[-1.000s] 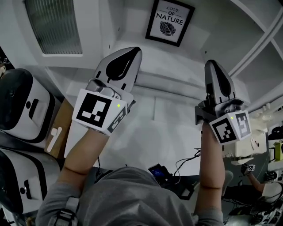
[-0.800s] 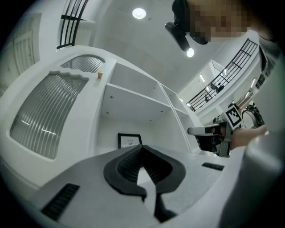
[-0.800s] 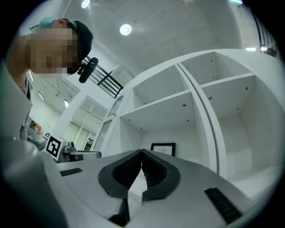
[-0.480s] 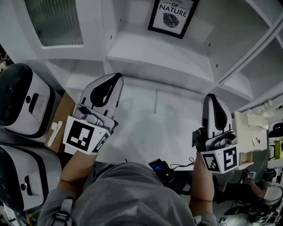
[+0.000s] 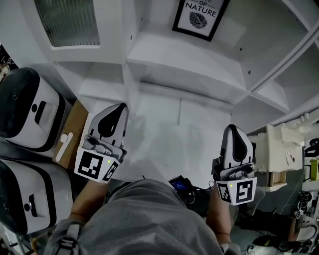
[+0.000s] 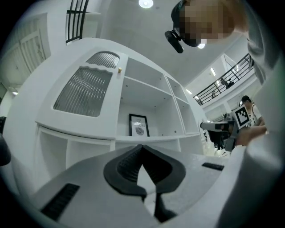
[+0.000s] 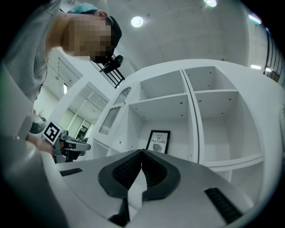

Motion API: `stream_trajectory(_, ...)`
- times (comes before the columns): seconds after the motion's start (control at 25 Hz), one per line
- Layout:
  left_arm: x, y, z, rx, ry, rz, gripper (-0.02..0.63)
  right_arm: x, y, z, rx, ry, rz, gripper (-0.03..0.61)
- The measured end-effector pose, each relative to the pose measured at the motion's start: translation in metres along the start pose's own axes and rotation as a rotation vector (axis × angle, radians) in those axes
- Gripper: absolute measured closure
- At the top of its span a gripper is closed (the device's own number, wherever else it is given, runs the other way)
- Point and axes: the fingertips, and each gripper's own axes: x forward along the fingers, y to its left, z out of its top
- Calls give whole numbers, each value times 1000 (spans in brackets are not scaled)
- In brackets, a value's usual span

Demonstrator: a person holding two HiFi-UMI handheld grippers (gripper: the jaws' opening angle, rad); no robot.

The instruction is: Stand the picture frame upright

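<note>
Left tool (image 5: 118, 107), right tool (image 5: 233, 129) closed; picture frame (image 5: 200, 17) reads "OF NATURE".

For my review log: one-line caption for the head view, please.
Shut and empty, the left hand-held gripper and right hand-held gripper hang low before the white shelf where the frame stands upright.

Picture frame (image 5: 201, 15) on the shelf (image 5: 189, 56) — upright, at the compartment's (image 7: 177, 119) back.

White shelving unit (image 5: 189, 60), ribbed glass door (image 5: 67, 22) (upper left), ceiling light (image 7: 137, 21)
</note>
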Motion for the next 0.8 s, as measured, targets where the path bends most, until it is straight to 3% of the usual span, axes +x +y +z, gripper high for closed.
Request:
stream_trajectory(0.28, -12, -1, -15, -6, 17, 3, 607, -14, 0, -24, 35, 34, -34, 552)
stream_trajectory(0.8, -19, -6, -22, -18, 24, -1, 607, -26, 3, -27, 43, 38, -49, 552)
